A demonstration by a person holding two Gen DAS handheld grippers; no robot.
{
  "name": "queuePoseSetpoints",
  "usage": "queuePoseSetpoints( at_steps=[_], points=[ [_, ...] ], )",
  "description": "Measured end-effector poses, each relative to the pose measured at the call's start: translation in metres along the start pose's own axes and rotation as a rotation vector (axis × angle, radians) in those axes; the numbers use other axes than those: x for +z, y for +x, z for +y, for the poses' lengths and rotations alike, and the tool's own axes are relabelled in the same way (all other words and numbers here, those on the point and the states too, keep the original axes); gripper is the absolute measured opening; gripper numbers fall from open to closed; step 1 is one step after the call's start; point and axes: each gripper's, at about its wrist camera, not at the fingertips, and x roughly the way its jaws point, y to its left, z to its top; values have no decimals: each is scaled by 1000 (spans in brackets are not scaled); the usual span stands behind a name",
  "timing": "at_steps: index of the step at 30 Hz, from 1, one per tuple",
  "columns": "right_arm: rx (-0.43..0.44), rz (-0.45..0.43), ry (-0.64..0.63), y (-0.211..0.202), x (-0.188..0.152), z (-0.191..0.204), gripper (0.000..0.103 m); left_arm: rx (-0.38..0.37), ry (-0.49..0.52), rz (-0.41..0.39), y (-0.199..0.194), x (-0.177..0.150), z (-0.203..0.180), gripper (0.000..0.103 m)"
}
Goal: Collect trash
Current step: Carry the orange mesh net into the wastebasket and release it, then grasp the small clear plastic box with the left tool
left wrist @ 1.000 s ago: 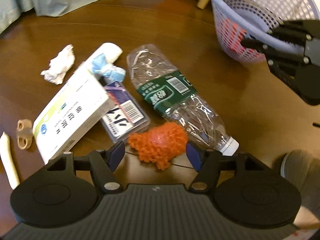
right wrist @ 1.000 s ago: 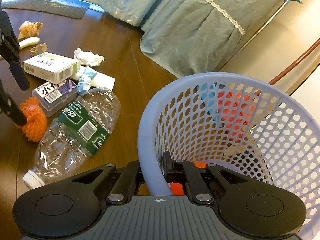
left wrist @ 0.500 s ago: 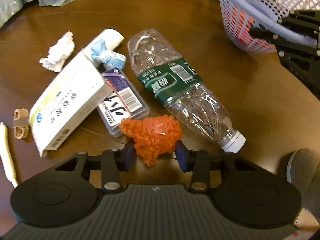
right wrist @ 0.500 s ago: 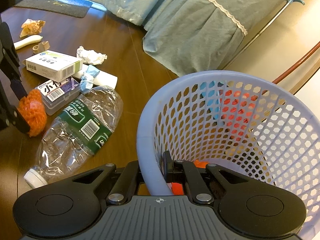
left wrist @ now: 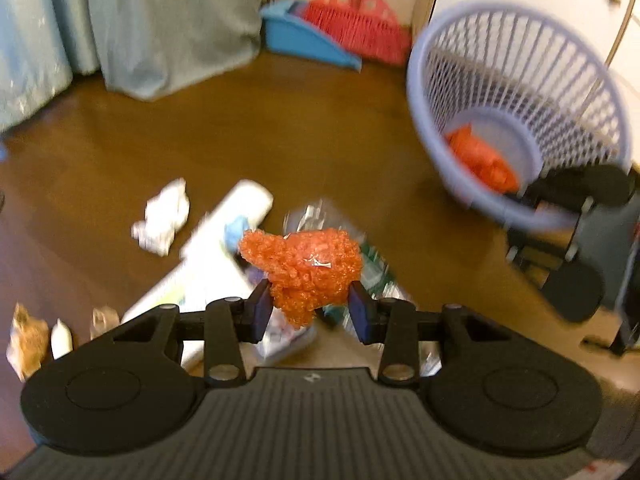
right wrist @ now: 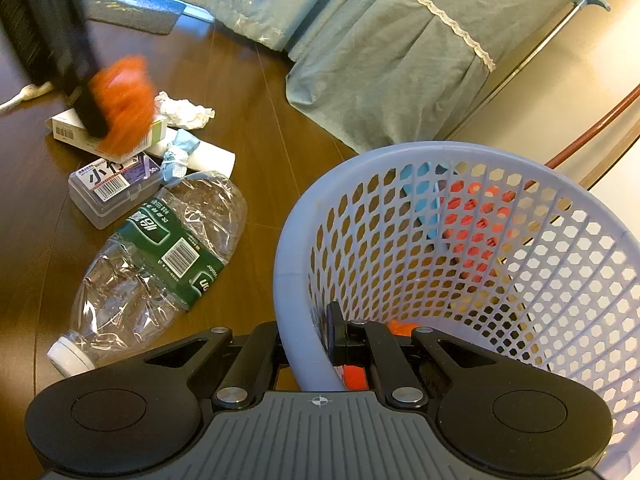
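My left gripper (left wrist: 311,307) is shut on a crumpled orange net wad (left wrist: 304,268) and holds it in the air above the litter; the same orange wad (right wrist: 124,100) shows blurred in the right wrist view. My right gripper (right wrist: 308,344) is shut on the rim of the lavender mesh basket (right wrist: 292,264), tilting it toward the litter. The basket (left wrist: 520,80) holds an orange scrap (left wrist: 480,160). On the brown floor lie a crushed clear bottle with a green label (right wrist: 160,256), a small clear plastic case (right wrist: 112,188), a white box (right wrist: 68,128), a white tube with blue wrapper (right wrist: 200,152) and a crumpled tissue (right wrist: 184,110).
A red broom and blue dustpan (left wrist: 328,32) lean against the far wall. Teal bed drapery (right wrist: 380,40) hangs close behind the litter. More scraps, a white stick (left wrist: 62,336) and a tan crumpled piece (left wrist: 26,340), lie at the left.
The left gripper's jaws closed on the orange net wad and lifted it off the floor. The basket and the right gripper have stayed put.
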Motion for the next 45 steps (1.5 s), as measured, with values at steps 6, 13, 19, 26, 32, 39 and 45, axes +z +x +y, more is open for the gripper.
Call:
queuePoseSetpoints(
  at_steps=[6, 13, 19, 26, 32, 39, 45],
  points=[
    [4, 1, -5, 0, -1, 3, 2, -66, 63, -76, -19, 38, -16, 35],
    [4, 2, -1, 0, 0, 4, 2, -183, 189, -153, -28, 86, -61, 35],
    [4, -1, 8, 0, 1, 2, 2, -299, 253, -210, -16, 112, -100, 65],
    [2, -7, 22, 0, 0, 0, 2, -225, 213, -214, -12, 104, -85, 70],
    [-1, -9, 36, 0, 1, -3, 2, -47, 50, -145, -2, 66, -29, 70],
    [-2, -9, 31, 1, 1, -2, 2, 69, -71, -19, 19, -4, 2, 69],
    [0, -8, 24, 1, 0, -1, 2, 96, -168, 70, 30, -54, 15, 69]
  ],
)
